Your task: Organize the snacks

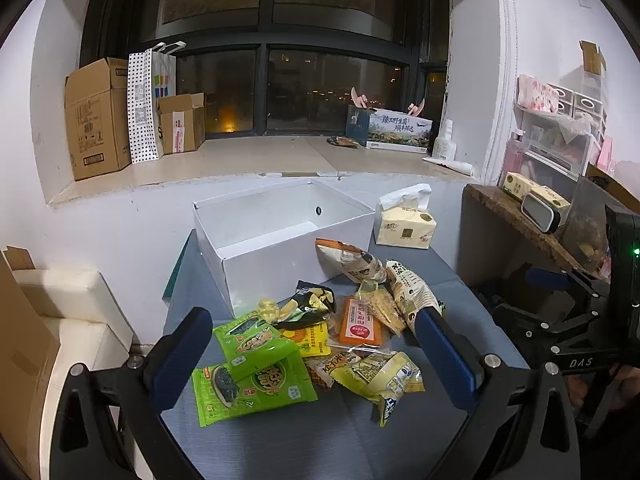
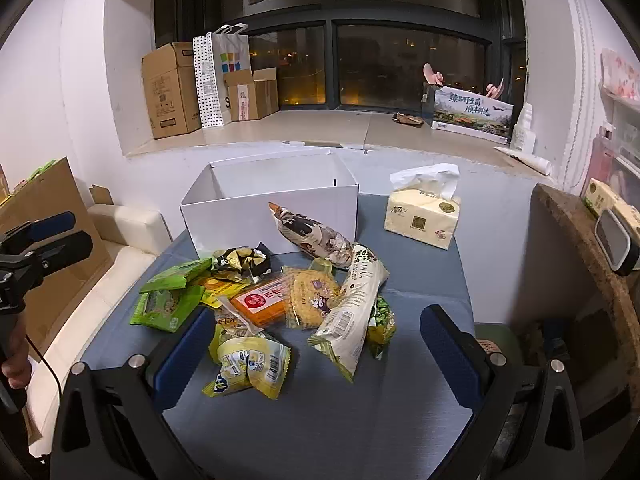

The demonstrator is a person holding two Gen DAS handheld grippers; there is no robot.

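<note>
Blue-grey cloth-covered worktop point(image 1: 472, 320), pushed against a white wall under a dark window. Open white cardboard box point(image 1: 280, 256) at the far edge, nothing visible inside, with a cream soft pack of tissues point(image 1: 406, 230) at the far right corner. Loose heap of snack packets point(image 1: 320, 332) in the middle of the worktop, just in front of the box: two bright green flat pouches point(image 1: 252, 372) toward the left edge, a long cream paper-look bag point(image 2: 352, 312) toward the right, an orange rectangular packet point(image 2: 266, 304) in the centre, a crumpled yellow wrapper point(image 2: 252, 368) nearest the near edge. Left tool point(image 1: 316, 356) spread wide, nothing between its blue pads, hanging above the near side of the heap with the green pouches by its left pad. Right tool point(image 2: 316, 356) likewise spread wide and holding nothing, above the near edge, the yellow wrapper and long bag just ahead between its pads.
</note>
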